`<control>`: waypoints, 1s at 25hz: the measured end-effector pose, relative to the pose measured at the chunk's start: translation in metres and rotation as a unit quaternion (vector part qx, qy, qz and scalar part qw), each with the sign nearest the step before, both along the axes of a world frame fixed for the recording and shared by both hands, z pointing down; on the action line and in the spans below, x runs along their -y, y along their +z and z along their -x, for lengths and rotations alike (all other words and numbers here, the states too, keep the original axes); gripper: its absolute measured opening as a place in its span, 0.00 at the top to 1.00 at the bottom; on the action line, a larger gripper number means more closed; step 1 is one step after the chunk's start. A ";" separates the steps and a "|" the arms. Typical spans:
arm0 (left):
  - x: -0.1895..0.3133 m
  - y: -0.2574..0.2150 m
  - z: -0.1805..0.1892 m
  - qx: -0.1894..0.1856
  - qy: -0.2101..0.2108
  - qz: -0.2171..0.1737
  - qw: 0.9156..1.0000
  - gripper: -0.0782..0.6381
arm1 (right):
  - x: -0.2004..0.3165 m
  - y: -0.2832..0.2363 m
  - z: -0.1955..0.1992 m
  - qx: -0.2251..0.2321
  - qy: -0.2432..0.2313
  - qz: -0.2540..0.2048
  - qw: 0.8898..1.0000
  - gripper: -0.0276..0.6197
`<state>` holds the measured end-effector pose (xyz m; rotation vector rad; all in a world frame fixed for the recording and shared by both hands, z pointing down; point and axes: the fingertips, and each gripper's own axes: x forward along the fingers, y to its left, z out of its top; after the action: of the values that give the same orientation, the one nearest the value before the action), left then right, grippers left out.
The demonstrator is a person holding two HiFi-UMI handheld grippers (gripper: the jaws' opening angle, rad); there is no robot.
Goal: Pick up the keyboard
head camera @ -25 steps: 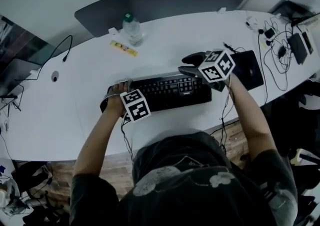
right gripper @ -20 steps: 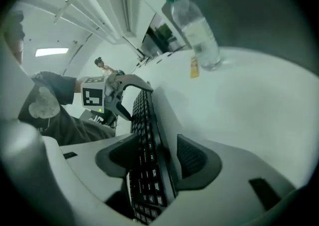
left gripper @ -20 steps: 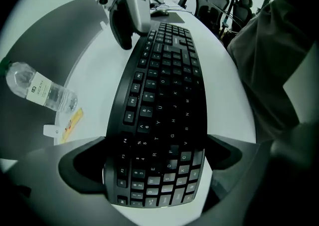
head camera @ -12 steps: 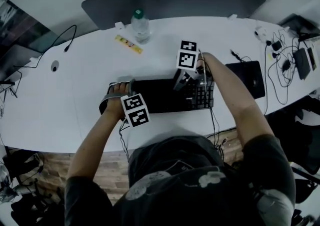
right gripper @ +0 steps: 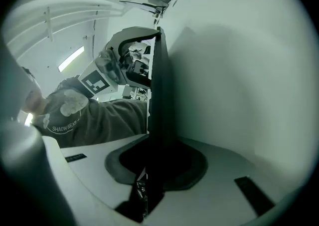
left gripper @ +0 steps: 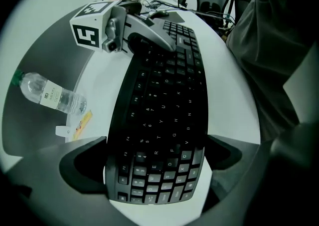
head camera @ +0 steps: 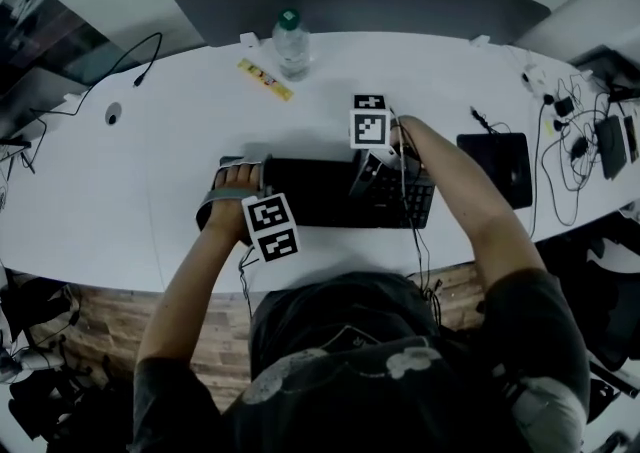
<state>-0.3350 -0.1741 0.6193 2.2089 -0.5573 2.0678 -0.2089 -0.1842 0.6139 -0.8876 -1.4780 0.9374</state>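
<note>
A black keyboard (head camera: 325,193) lies across the white table (head camera: 150,161) in front of me. My left gripper (head camera: 232,189) is at the keyboard's left end. In the left gripper view that end (left gripper: 154,120) fills the gap between the jaws and both press its long edges. My right gripper (head camera: 372,169) is on the far edge toward the right, its marker cube (head camera: 370,124) upright. In the right gripper view the keyboard (right gripper: 159,95) runs edge-on between the jaws, which have just been closing and now pinch it. I cannot tell whether it is off the table.
A water bottle (head camera: 291,41) and a yellow strip (head camera: 266,79) lie beyond the keyboard. A black pad (head camera: 497,166) sits to its right, with tangled cables (head camera: 575,131) further right. A dark curved panel (head camera: 360,1) borders the table's far side.
My right gripper moved from the keyboard's right end to its far edge, tipped toward level, and closed onto it. My left gripper stayed at the left end.
</note>
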 end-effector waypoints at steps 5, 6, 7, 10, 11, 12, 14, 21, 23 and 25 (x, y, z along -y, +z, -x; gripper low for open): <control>-0.002 -0.006 0.002 0.020 -0.014 -0.042 0.999 0.07 | -0.001 -0.007 0.002 0.025 0.020 -0.009 0.999 0.85; -0.002 -0.007 0.003 0.022 -0.016 -0.046 0.999 0.07 | -0.002 -0.009 0.002 0.026 0.023 -0.009 0.999 0.85; -0.003 -0.008 0.003 0.023 -0.021 -0.049 0.998 0.07 | -0.003 -0.011 0.001 0.025 0.026 -0.007 0.999 0.85; -0.002 -0.013 0.006 0.028 -0.046 -0.067 0.996 0.07 | -0.006 -0.017 -0.003 0.024 0.047 0.004 0.999 0.86; 0.000 -0.016 0.008 0.030 -0.057 -0.080 0.995 0.07 | -0.006 -0.018 -0.004 0.025 0.059 0.007 0.998 0.85; 0.002 -0.019 0.010 0.031 -0.068 -0.092 0.993 0.07 | -0.005 -0.020 -0.006 0.027 0.072 0.010 0.997 0.85; 0.006 -0.025 0.014 0.031 -0.095 -0.109 0.989 0.07 | -0.004 -0.024 -0.009 0.035 0.097 0.017 0.995 0.85; 0.013 -0.053 0.020 -0.011 -0.227 -0.137 0.964 0.07 | 0.000 -0.037 -0.024 0.074 0.133 0.015 0.988 0.85; 0.011 -0.062 0.020 -0.030 -0.274 -0.146 0.950 0.07 | 0.000 -0.042 -0.030 0.087 0.139 0.015 0.986 0.85; 0.007 -0.069 0.019 -0.048 -0.322 -0.156 0.932 0.07 | 0.001 -0.047 -0.036 0.104 0.145 0.015 0.984 0.85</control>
<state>-0.3537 -0.1810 0.5501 1.8692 -1.4518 1.5952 -0.1728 -0.1849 0.5674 -0.8239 -1.8117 1.1072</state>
